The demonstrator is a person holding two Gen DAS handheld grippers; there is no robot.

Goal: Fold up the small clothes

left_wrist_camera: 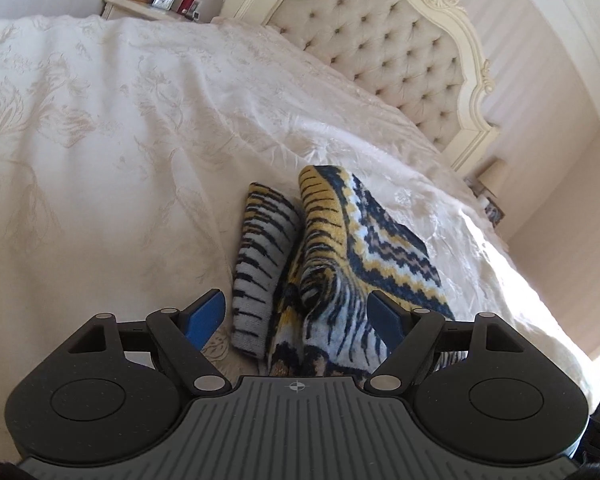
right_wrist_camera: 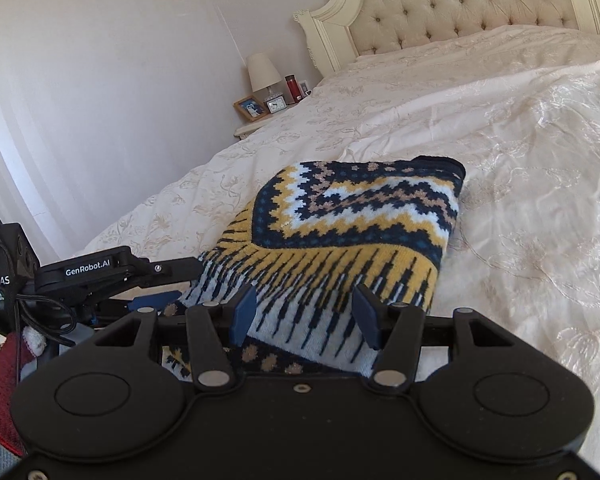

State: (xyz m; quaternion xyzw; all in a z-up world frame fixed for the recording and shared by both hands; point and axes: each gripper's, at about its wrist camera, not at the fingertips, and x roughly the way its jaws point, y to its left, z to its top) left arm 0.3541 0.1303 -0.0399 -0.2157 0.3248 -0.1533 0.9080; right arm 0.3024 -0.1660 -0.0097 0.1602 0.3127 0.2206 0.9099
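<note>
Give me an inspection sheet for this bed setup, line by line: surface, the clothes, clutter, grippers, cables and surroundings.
Surface: cream bedspread, embroidered and wrinkled.
Job's things: patterned knit sweater in yellow, navy and white, partly folded on the bedspread; one sleeve lies alongside.
Clutter: dark red fabric at the lower left of the right wrist view; what it is cannot be told.
Grippers: left gripper open, its fingers either side of the sweater's edge; right gripper open over the sweater's hem.
Cables: black cable looped on the left gripper's body.
Surroundings: tufted headboard; nightstand with lamp, photo frame, clock and red bottle.
</note>
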